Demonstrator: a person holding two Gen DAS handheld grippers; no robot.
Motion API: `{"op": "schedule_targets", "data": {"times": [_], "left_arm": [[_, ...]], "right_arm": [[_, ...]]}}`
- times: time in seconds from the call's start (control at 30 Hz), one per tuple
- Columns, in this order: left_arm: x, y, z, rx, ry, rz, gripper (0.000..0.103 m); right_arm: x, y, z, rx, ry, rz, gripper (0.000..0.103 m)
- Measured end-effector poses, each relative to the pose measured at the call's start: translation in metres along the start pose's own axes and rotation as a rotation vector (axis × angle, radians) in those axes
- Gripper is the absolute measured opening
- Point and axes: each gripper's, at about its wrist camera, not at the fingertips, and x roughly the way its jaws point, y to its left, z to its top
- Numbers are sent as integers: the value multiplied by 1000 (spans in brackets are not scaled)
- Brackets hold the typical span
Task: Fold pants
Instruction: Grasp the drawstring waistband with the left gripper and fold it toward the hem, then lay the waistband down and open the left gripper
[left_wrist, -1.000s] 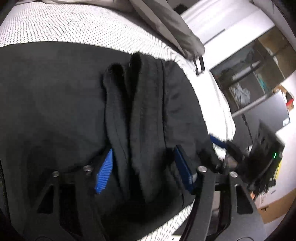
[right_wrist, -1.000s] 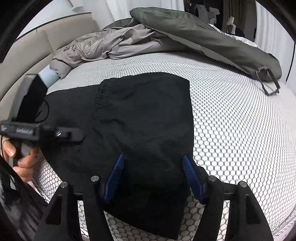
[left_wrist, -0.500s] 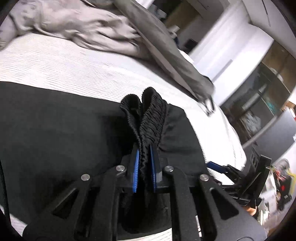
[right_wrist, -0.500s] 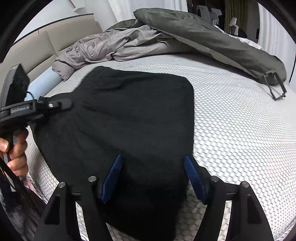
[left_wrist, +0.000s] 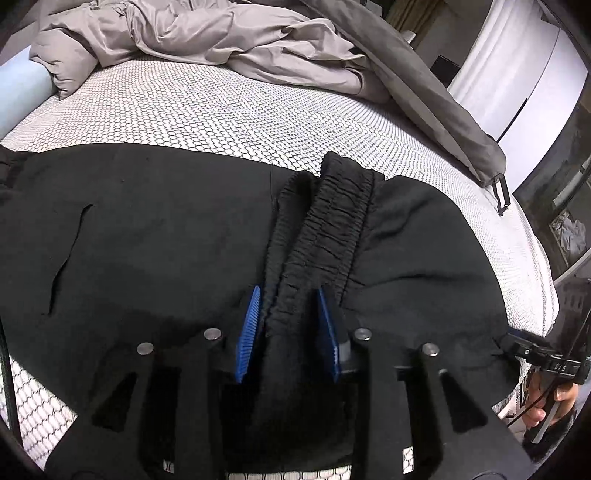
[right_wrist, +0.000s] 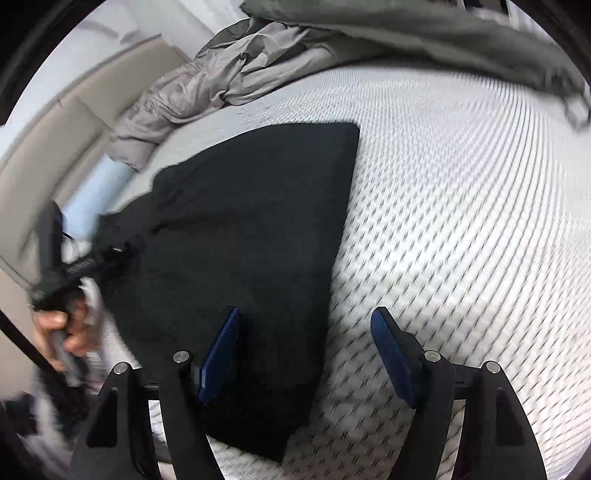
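Black pants are being folded on the bed, their bunched waistband lying between the slightly parted left tongs at 6 o'clock, while the right tongs, spread and empty, are being held over the hem edge; a firm pinch is likely needed next.

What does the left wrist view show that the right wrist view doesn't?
Only the left wrist view shows the gathered elastic waistband standing in a ridge between the left gripper fingers, which sit a little apart, and a black buckle at the duvet's edge. Only the right wrist view, blurred, shows the open right gripper straddling the pants' straight right edge, and the beige headboard. Both show the black pants, the honeycomb mattress and the rumpled grey duvet.
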Motion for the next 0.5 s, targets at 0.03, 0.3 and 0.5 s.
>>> {"op": "schedule_targets", "data": {"times": [0.03, 0.3, 0.5], "left_arm": [[-1, -2, 1, 0, -1, 7, 30], [-27, -13, -8, 18, -58, 48, 31], [-56, -37, -8, 55, -149, 41, 34]], "right_arm": [[-2, -4, -2, 23, 1, 37, 73], [-13, -13, -18, 70, -30, 135, 17], [-14, 2, -33, -85, 65, 42, 17]]}}
